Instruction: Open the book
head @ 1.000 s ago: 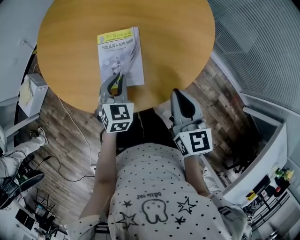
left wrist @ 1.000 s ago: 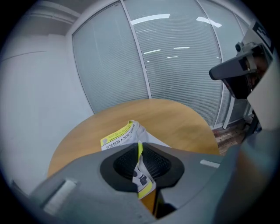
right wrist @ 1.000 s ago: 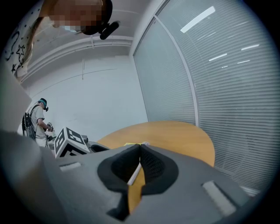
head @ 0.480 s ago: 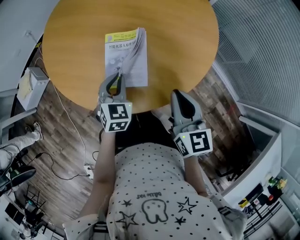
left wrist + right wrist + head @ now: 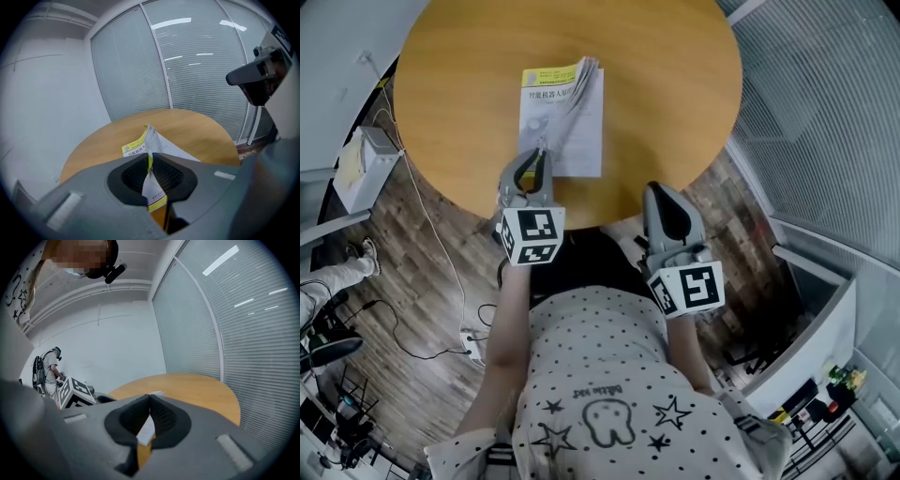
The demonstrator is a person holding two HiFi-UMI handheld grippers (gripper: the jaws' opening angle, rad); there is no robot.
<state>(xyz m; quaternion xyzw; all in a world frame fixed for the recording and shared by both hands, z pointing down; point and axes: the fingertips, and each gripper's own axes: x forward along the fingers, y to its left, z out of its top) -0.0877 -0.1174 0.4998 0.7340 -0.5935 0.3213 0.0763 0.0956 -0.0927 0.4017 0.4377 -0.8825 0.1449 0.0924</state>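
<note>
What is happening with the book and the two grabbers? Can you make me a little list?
table: round and wooden
book: lies flat on the table, near the person's edge
front cover: white with yellow strips, raised off the pages and bent upward
left gripper: shut on the front cover's near edge, holding it up
right gripper: jaws together with nothing between them, held off the table's near edge, apart from the book
how far along: book only partly open, cover not yet folded over
</note>
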